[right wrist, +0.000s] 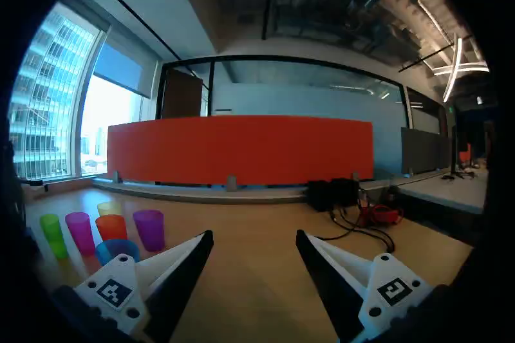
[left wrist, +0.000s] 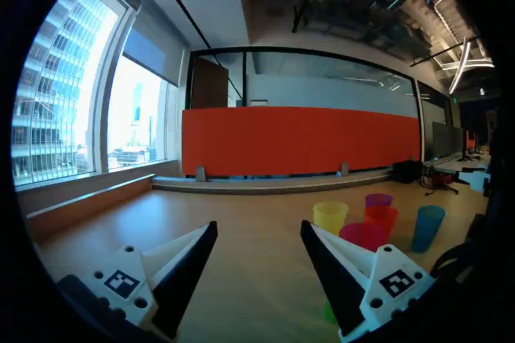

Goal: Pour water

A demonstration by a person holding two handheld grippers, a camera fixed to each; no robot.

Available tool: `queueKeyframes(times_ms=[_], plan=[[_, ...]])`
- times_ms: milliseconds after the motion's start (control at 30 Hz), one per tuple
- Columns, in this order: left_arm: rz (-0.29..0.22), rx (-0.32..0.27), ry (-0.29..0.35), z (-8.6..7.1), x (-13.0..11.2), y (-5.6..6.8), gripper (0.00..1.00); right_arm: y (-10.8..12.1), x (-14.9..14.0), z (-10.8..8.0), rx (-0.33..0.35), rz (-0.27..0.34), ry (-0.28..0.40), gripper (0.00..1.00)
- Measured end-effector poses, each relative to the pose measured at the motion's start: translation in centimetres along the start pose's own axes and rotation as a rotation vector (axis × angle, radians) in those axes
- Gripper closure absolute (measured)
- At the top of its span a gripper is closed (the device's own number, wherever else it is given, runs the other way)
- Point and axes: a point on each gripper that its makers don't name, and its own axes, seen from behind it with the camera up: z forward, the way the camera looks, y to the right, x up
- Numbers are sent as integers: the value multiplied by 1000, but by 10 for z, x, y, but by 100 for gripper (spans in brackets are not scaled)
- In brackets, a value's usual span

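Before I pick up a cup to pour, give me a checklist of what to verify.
1. Left gripper open and empty: ok.
2. Right gripper open and empty: ok.
3. Yellow cup and blue cup upright on the table: ok.
4. A cup lined up between the left gripper's fingers: not ok; both cups stand off to one side.
5. Water in either cup: cannot tell.
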Motion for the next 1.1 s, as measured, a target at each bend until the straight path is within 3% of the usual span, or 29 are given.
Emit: queueKeyframes(times_ms=[1100], plan=[[0,0,0,1,0,0,4,0,-1,0,0,0,-1,0]])
